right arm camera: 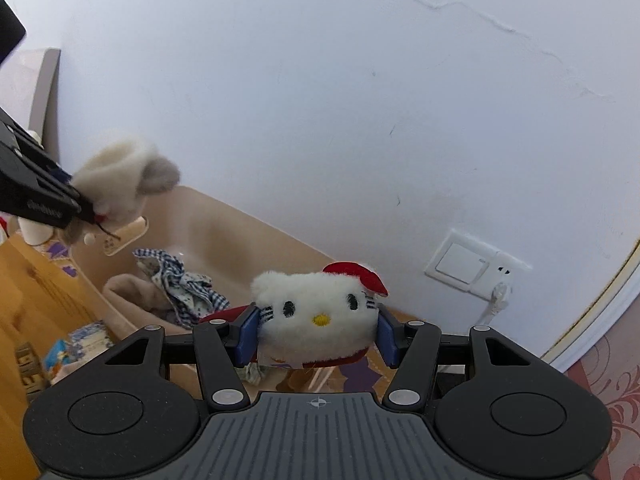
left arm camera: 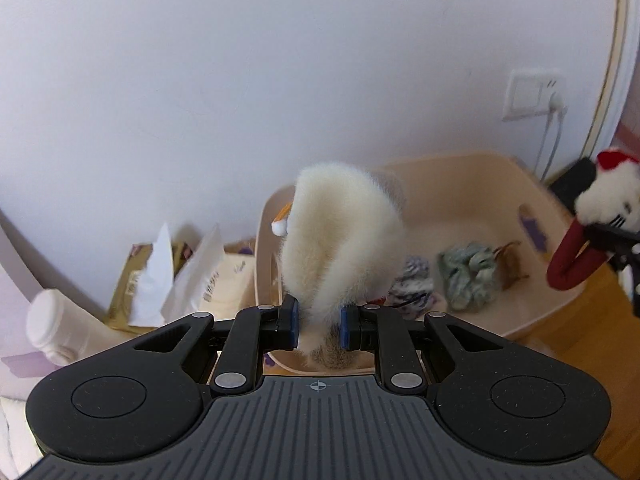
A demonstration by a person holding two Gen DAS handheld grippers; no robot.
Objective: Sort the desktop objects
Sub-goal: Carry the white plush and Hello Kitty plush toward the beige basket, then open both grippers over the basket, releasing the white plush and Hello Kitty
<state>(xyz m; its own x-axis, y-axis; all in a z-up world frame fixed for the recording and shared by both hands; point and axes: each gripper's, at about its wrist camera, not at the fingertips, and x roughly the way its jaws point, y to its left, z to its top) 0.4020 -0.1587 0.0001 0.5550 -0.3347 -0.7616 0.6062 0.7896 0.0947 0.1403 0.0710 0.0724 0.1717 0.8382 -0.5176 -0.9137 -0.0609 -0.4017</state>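
Closest to the lens in the left wrist view, the left claw (left arm camera: 319, 326) is pinched nearly shut on the narrow lower end of a cream fluffy plush (left arm camera: 340, 248). The toy stands up from the blue pads (left arm camera: 294, 322) and covers the middle of the frame, directly over the near rim of a beige bin (left arm camera: 532, 196). Gripping the thin end probably keeps the bulky body clear of the fingers, so it can drop freely once let go. Crumpled fabric pieces (left arm camera: 470, 276) already lie on the bin floor at right of centre, which suggests soft things are being gathered there. At lower left, outside the bin, are paper packets (left arm camera: 172, 276) and a white bottle (left arm camera: 56, 326). At the right edge the other claw shows, blurred, carrying a white cat plush with a red bow (left arm camera: 608, 196). In the right wrist view, the right claw (right arm camera: 318, 334) stands about half open, its pads pressed on both sides of the white cat plush with a red bow (right arm camera: 316, 312), face toward the camera; the wide head sets that spread. The bin (right arm camera: 224, 232) lies beyond at left of centre, on the wooden counter (right arm camera: 36, 292). At upper left, the left claw (right arm camera: 84, 208) carries the cream plush (right arm camera: 128, 176) above the bin's rim.
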